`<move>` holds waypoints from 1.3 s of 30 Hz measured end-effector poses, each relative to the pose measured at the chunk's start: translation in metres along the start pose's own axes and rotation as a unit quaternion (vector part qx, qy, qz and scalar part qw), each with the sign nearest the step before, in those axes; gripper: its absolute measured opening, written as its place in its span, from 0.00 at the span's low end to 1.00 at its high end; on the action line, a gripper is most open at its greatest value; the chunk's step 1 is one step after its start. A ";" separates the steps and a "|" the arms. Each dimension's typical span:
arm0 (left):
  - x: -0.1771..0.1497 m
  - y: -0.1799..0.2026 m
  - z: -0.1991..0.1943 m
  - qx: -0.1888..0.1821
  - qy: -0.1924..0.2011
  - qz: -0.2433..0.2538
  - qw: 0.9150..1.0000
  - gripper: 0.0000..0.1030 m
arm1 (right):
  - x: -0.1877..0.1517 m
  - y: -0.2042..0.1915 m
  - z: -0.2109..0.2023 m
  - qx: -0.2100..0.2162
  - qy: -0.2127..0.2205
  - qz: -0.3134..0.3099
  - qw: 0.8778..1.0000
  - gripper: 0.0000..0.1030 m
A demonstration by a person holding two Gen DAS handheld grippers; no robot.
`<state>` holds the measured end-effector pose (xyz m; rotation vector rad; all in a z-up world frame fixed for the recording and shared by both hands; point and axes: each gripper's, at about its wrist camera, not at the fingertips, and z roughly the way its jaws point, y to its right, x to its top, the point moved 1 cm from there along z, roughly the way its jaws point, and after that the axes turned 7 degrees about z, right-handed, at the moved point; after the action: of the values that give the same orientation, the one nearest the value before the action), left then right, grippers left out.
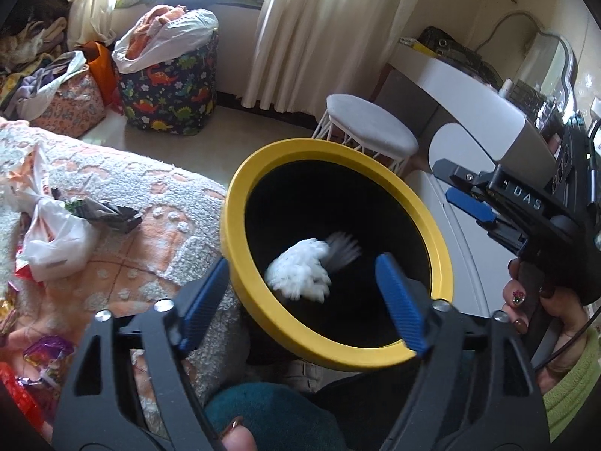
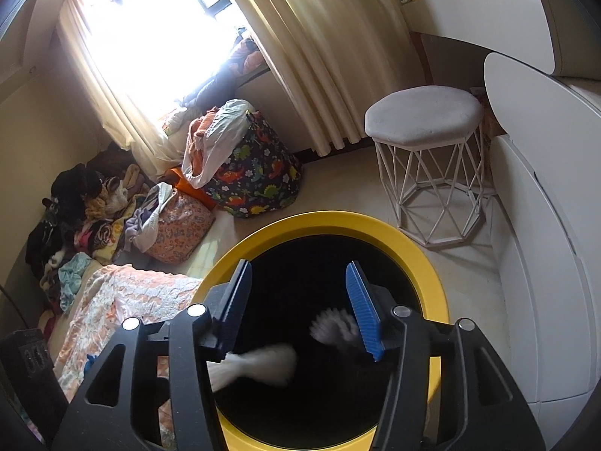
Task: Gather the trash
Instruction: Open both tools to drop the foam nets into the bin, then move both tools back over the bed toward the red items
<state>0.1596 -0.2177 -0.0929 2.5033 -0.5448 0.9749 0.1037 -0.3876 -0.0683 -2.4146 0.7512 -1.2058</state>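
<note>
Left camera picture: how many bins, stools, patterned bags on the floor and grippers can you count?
Bin: 1
Stool: 1
Patterned bags: 2, the dinosaur bag and the flowery bag
Grippers: 2, the left gripper and the right gripper
Total: 6

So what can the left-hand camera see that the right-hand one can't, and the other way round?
Only the left wrist view shows the trash still on the bed: a knotted white plastic bag, a dark wrapper, colourful wrappers, plus the right gripper and the hand holding it. Only the right wrist view shows the bright window and the clothes pile in the corner. Both show the yellow-rimmed bin with blurred white tissue dropping in, the white stool and the dinosaur-print bag.
</note>
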 end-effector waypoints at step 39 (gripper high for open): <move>-0.018 -0.067 -0.131 0.118 0.138 -0.049 0.982 0.89 | -0.049 -0.106 -0.019 0.091 0.006 -0.149 0.985 0.75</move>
<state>0.1084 -0.0929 -0.0314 2.5055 -0.2300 1.3883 0.0962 -0.2750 -0.0337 -2.4244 0.2715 -1.3346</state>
